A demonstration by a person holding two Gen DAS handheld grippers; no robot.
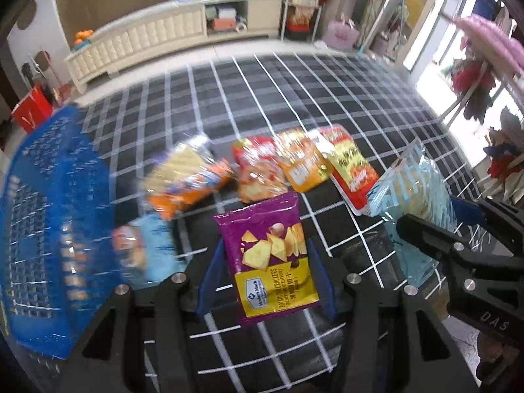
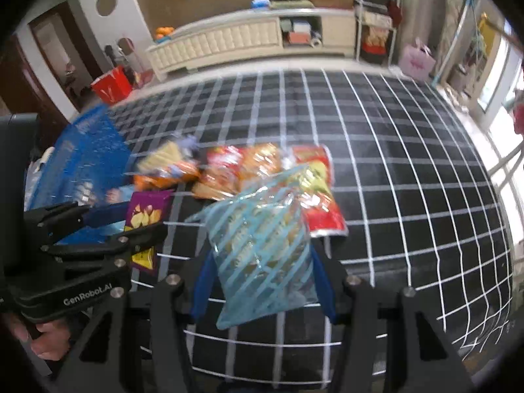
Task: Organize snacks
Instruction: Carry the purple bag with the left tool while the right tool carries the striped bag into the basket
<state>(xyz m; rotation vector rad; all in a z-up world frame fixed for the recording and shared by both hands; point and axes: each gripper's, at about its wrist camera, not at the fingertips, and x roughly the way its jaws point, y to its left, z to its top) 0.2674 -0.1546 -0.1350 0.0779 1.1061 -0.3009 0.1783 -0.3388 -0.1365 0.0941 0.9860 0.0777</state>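
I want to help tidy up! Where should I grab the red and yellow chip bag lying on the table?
Probably pinch the red and yellow bag by its near sealed end, coming from the near side. It lies flat on the table, so that crimped edge is thin enough to pinch. The orange bag covers its left side.

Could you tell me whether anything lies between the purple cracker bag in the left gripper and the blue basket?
Nothing visible blocks it. The purple cracker bag sits between the left gripper's fingers, and the blue basket is open to its left. A light blue packet lies low beside the basket, easily cleared.
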